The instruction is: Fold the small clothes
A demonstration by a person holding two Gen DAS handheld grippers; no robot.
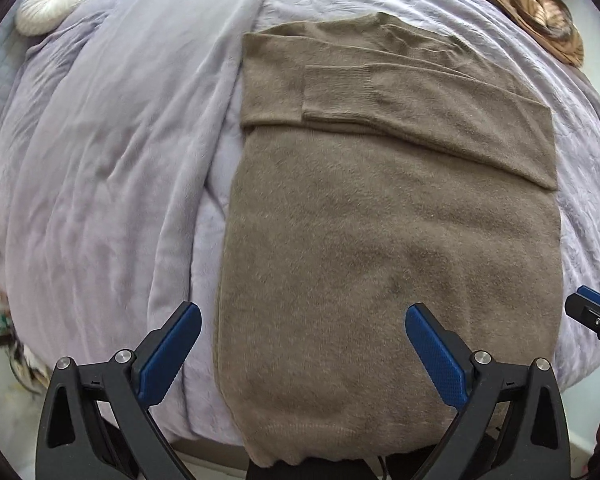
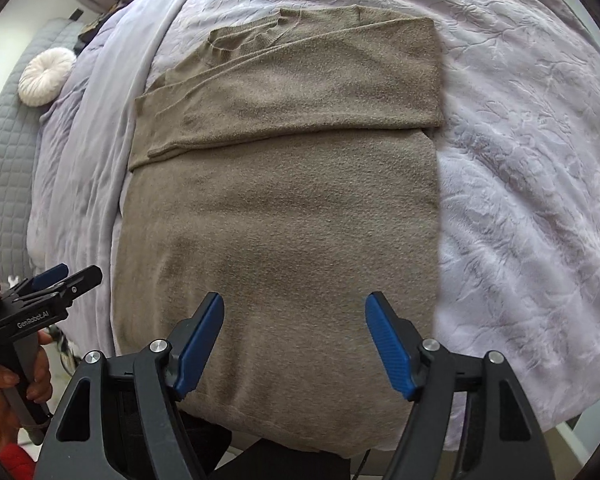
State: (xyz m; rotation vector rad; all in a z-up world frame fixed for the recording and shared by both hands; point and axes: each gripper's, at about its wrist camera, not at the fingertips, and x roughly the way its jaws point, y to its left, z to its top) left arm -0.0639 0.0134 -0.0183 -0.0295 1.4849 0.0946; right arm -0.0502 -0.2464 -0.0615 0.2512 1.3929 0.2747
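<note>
Blue-padded left tool (image 1: 303, 330): jaws spread wide, holding nothing, poised over the hem end of the garment at the near edge of the bed. Right tool (image 2: 294, 320): likewise spread and empty, over the same hem end, a little further toward the bed's right side.

Item: one taupe knit sweater (image 1: 380, 240), lying flat on the lilac bedspread (image 2: 520, 160), collar toward the far edge, hem overhanging the near edge slightly. Both sleeves (image 1: 420, 96) are laid across the chest, one upon the other, giving the body a tidy oblong outline with straight sides.

Progress, as judged: sleeve folds done; the lengthwise fold, hem up to the shoulders, not yet made. Likely next: each tool pinches a hem corner.

Other contents: loose lilac blanket (image 1: 100, 160) bunched along the left of the bed; round white cushion (image 1: 52, 2) at the far left corner; striped brown fabric (image 1: 540, 12) at the far right corner.
</note>
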